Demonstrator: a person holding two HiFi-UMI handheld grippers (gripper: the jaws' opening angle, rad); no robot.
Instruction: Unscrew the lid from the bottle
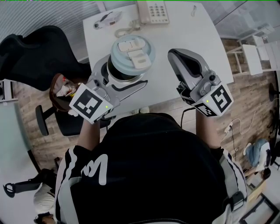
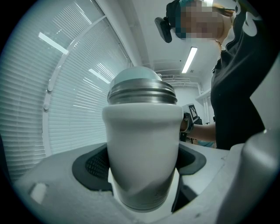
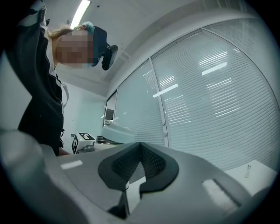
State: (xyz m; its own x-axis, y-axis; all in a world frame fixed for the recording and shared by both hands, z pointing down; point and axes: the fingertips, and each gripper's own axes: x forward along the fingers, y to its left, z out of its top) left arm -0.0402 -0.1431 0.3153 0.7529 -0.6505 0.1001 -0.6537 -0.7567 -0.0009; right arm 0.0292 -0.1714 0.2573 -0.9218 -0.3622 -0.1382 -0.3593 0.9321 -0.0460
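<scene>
A white bottle [image 2: 142,148] with a metal neck band and a pale blue lid [image 1: 131,51] stands upright between the jaws of my left gripper [image 1: 119,75], which is shut on its body. In the left gripper view the dark pads [image 2: 89,168] press on both sides of the bottle and the lid [image 2: 135,76] sits on top. My right gripper [image 1: 175,54] is to the right of the bottle, apart from it. Its jaws are shut with nothing between them, as the right gripper view [image 3: 140,153] shows. The lid [image 3: 118,133] appears there at the left.
A white table [image 1: 192,30] lies beyond the grippers, with a telephone [image 1: 152,11] and a small white device [image 1: 107,18] at its far edge. A black office chair [image 1: 39,48] stands left of the table. Window blinds fill the background of both gripper views.
</scene>
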